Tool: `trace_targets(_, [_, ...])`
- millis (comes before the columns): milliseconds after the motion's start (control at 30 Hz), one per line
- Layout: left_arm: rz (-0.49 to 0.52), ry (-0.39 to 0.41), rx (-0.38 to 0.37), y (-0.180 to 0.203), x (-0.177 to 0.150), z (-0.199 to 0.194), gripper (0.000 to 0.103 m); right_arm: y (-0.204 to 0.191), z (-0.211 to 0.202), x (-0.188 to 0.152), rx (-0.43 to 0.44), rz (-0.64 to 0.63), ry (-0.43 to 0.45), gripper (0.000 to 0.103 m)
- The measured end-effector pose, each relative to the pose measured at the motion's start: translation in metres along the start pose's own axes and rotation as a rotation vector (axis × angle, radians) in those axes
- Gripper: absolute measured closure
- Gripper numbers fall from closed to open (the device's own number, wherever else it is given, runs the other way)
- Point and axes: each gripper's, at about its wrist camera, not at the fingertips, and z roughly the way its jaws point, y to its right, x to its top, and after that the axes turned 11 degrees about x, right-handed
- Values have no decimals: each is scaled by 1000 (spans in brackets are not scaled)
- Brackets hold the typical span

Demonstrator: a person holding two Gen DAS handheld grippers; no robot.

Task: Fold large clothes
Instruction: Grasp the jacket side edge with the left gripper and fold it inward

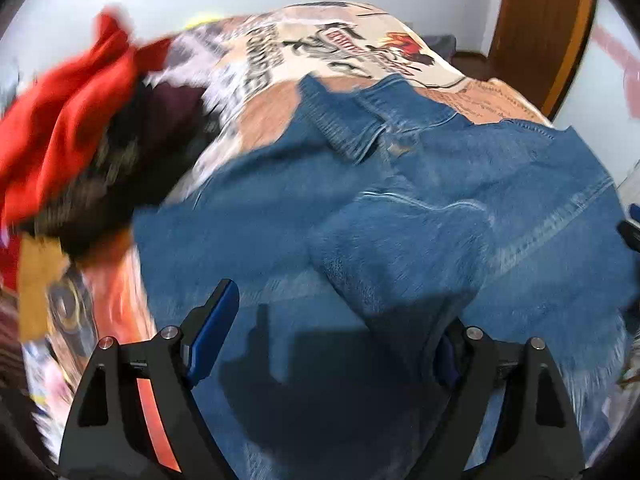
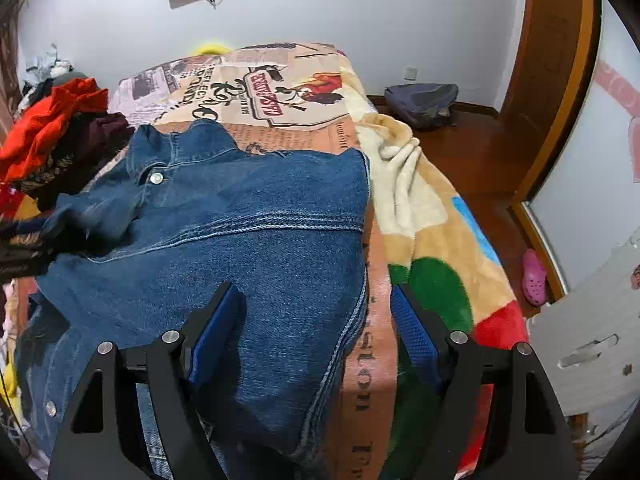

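Note:
A blue denim jacket [image 1: 400, 220] lies spread on the bed, collar toward the far end; it also shows in the right wrist view [image 2: 240, 240] with a metal button near the collar. My left gripper [image 1: 332, 320] is open just above the jacket's lower part, and a fold of denim hides its right fingertip. My right gripper [image 2: 316, 308] is open over the jacket's right edge, one finger over denim, the other over the bedspread. The left wrist view is blurred by motion.
The printed bedspread [image 2: 288, 92] covers the bed. A pile of red and dark clothes [image 2: 52, 136] sits at the left. A patterned fleece blanket [image 2: 432, 240] hangs off the bed's right side. A backpack [image 2: 424, 100] and a pink shoe [image 2: 534, 278] lie on the wooden floor.

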Motion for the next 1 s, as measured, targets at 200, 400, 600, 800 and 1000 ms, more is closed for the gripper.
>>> trace_targets(200, [-166, -68, -60, -41, -59, 11, 20, 4, 0, -2, 15, 35, -3, 25])
trace_targets(400, [-388, -84, -236, -72, -86, 22, 45, 3, -1, -4, 6, 55, -1, 25])
trace_targets(600, [-424, -37, -314, -84, -77, 10, 83, 0, -5, -2, -1, 55, 1, 25])
trace_targets(800, [-326, 90, -215, -86, -42, -33, 90, -9, -20, 8, 0, -8, 28, 25])
trace_targets(1000, [-335, 252, -180, -108, 0, -82, 91, -14, -31, 22, 31, -20, 63, 25])
